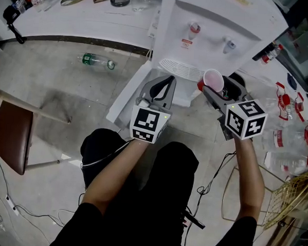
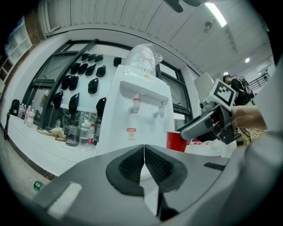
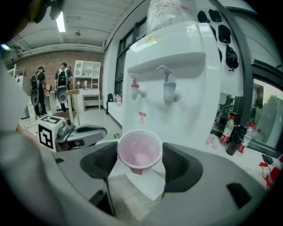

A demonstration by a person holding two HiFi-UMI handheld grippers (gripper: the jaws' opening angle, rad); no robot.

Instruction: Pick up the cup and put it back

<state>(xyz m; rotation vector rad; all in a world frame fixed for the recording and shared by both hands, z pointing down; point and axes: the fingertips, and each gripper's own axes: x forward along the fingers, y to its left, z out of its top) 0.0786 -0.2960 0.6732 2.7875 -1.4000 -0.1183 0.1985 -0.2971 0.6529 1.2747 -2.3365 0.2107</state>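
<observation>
Seen from the head camera, the right gripper (image 1: pixel 215 86) pinches a red cup (image 1: pixel 213 79) just in front of a white water dispenser (image 1: pixel 216 20), above the edge of its drip tray (image 1: pixel 178 70). The left gripper (image 1: pixel 171 79) hovers near the cup's left, apart from it.

In the left gripper view, its jaws are pressed together on nothing. The cup (image 2: pixel 177 141) shows beyond them to the right, held off the floor.

In the right gripper view, the cup (image 3: pixel 139 152) sits squarely between the two pads (image 3: pixel 174 165), its pale inside facing the camera, with the dispenser's taps (image 3: pixel 152 90) behind it.
</observation>
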